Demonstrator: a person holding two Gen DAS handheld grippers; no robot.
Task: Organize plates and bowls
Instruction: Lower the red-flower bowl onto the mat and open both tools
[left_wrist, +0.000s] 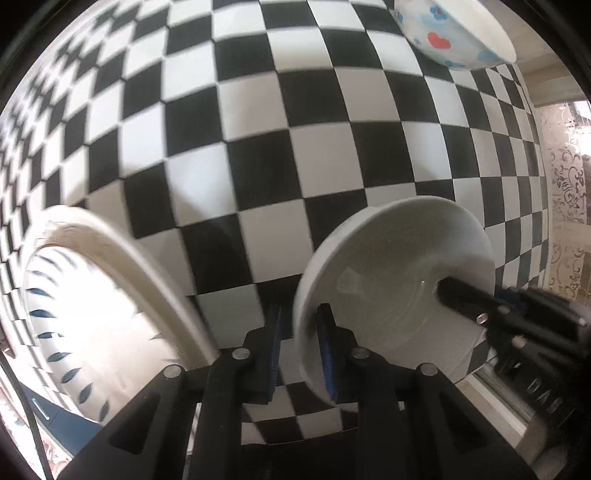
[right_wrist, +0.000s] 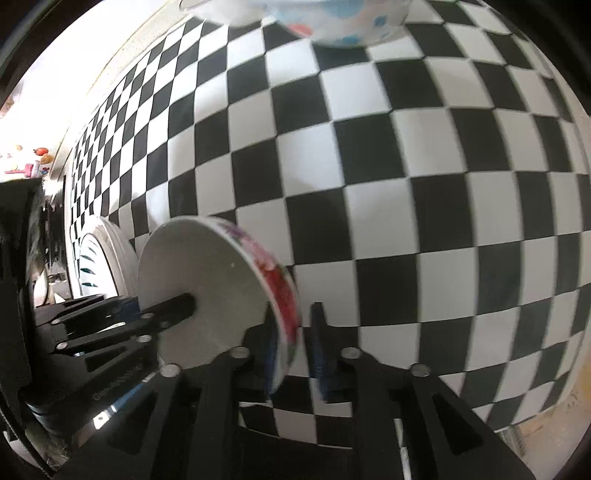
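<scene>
Two grippers share one bowl (left_wrist: 388, 258). The left gripper (left_wrist: 301, 332) stands narrow across the near rim, its inner blue pad against the inside wall. Blur hides whether the outer pad presses, so I cannot tell if it truly grips. The right gripper (right_wrist: 291, 339) straddles the opposite rim with its jaws parted, and a gap shows between the outer finger and the painted wall, so it holds nothing.

The main risk is that, with one side free, any lift would hang from a single pinch on a thin, glossy rim. Glazed ceramic is slick, so the bowl could pivot, slip out and chip on the table. The parted right fingers could also snag the rim as they leave and drag the bowl sideways.

The bowl is round and shallow, smooth white inside, with a red and purple floral band outside. It sits on a black-and-white checkered cloth (left_wrist: 258, 166), which looks flat and matte. Left of it lies a white plate (left_wrist: 92, 314) with blue leaf strokes around its raised rim. Far across the cloth stands a second bowl (left_wrist: 454, 33), white with blue flowers and red hearts.
</scene>
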